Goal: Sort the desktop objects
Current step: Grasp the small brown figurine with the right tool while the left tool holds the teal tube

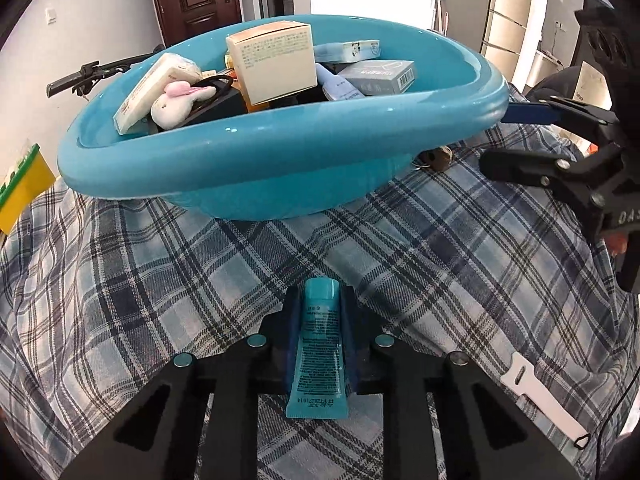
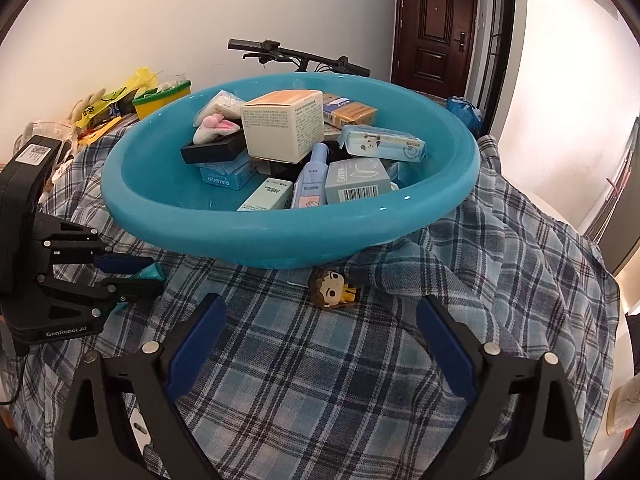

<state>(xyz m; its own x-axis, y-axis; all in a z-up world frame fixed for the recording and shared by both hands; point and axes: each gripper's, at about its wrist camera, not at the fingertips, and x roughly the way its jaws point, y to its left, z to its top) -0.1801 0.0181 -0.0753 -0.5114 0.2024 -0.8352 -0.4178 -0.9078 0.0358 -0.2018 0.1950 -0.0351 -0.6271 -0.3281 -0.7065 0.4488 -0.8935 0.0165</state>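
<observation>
Right wrist view: blue basin, far on the plaid cloth, already piled with boxes. Left gripper pinches a teal tube, near; right gripper spread, empty. Small figurine remains below the basin.

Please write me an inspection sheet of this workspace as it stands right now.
Surface: plaid cloth, rumpled at its right side.
Job's things: blue basin heaped with boxes, a bottle and a plush toy; teal tube held over the cloth; doll figure lying against the basin's base.
Clutter: yellow tub and bags behind the basin; white strap on the cloth.
Grippers: left gripper shut on the tube; right gripper open, nothing between its fingers.
Cables: thin black cord at the right edge.
Surroundings: bicycle handlebar, brown door, white walls.
</observation>
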